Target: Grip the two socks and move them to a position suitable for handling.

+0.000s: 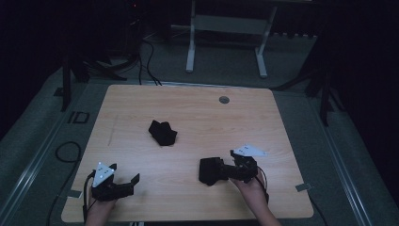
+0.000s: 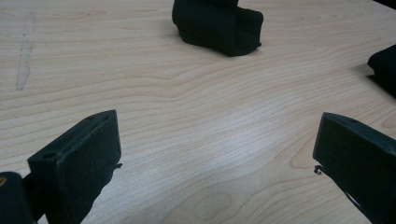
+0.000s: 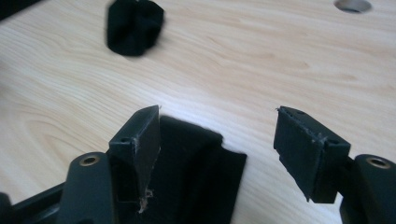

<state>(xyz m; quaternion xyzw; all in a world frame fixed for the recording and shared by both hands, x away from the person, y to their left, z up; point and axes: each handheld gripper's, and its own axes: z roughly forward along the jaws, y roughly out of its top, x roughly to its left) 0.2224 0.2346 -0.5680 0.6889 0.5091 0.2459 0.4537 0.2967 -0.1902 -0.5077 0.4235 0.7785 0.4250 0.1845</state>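
Observation:
A crumpled black cloth point(image 1: 162, 133) point(image 2: 217, 25) point(image 3: 134, 27) lies near the middle of the wooden table point(image 1: 197, 108). A second black cloth point(image 1: 210, 170) point(image 3: 196, 168) lies at the front right; its edge shows at the right of the left gripper view point(image 2: 385, 67). My right gripper point(image 1: 225, 169) point(image 3: 217, 111) is open, jaws wide apart. This second cloth lies low between them, against the left jaw. My left gripper point(image 1: 133, 184) point(image 2: 215, 140) is open over bare wood at the front left, with nothing between its jaws.
A round cable hole point(image 1: 224, 100) point(image 3: 353, 5) sits in the table near its far edge. A pale scuff point(image 2: 24, 51) marks the wood at the left. Beyond the table stand a white desk frame point(image 1: 226, 33) and floor cables point(image 1: 146, 61). The room is dim.

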